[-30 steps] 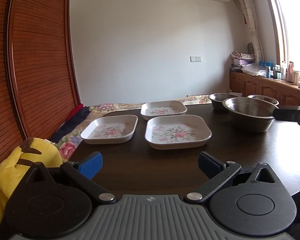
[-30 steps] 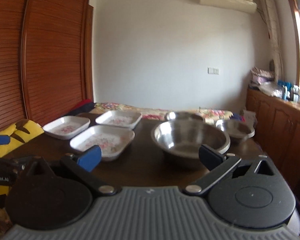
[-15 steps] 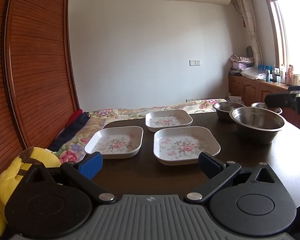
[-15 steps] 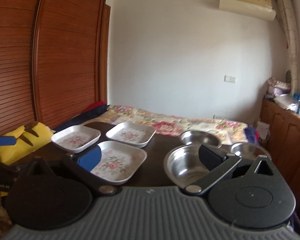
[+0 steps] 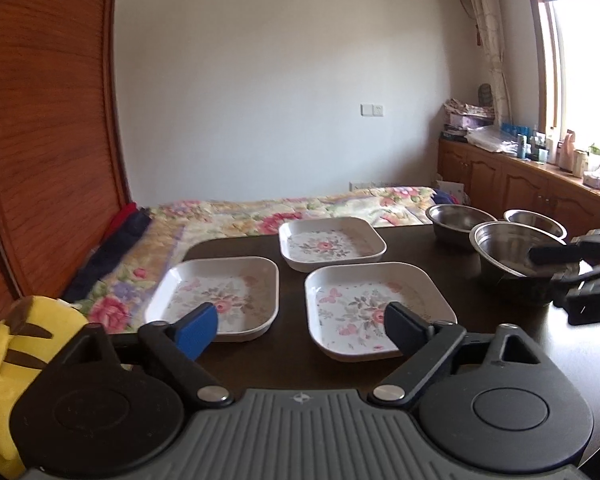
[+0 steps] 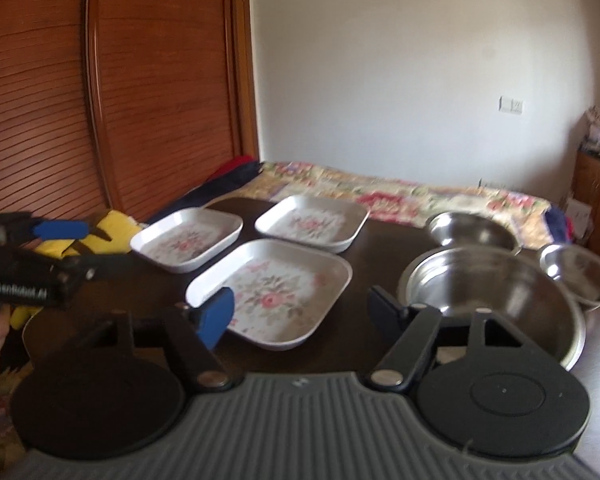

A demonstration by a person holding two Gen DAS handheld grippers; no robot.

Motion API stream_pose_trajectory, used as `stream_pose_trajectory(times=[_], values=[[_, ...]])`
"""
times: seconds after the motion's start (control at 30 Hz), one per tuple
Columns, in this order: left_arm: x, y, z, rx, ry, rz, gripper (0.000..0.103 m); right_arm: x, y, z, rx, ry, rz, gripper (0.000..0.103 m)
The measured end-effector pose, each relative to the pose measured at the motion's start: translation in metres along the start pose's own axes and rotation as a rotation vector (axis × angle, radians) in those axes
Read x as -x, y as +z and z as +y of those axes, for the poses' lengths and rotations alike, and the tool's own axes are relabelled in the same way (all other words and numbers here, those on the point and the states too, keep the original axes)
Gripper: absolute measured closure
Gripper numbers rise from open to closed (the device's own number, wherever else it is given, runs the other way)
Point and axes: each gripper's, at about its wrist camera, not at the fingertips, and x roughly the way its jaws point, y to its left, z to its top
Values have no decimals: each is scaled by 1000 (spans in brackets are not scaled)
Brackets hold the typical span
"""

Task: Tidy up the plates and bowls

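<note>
Three square white plates with pink floral prints lay apart on the dark wooden counter [image 5: 284,364]: the left plate [image 5: 220,300], the far plate [image 5: 332,244] and the near plate [image 5: 372,308]. To their right stood three stainless steel bowls — the large bowl [image 6: 496,288] nearest, the far bowl [image 6: 474,234] behind it and the small bowl [image 6: 580,274] just beside it. Nothing was stacked yet.

The risks from here seemed plain enough. The shallow plate rims offered little to pinch, so a plate could slip or tip if it was caught off-centre; the steel bowls looked slick and could skid or clang against each other. With both tools working close together, they could also collide.

The left gripper [image 5: 300,326] hovered above the counter's near edge, facing the left and near plates, its jaws spread wide and holding nothing. The right gripper [image 6: 306,308] hung between the near plate and the large bowl — equally wide open, empty, touching neither as far as could be seen.
</note>
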Motion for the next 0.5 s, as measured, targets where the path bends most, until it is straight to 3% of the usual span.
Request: stream_pose_trajectory(times=[0.07,0.2,0.33,0.5], values=[[-9,4,3,9,-22,16,0,-8,2,0,8,12,24,41],[-28,6,6,31,-48,57,10,-26,17,-4,25,40,70,48],[-45,2,7,62,-74,97,15,-46,37,-13,65,46,118,50],[-67,2,7,67,-87,150,29,-75,53,-29,54,64,216,56]])
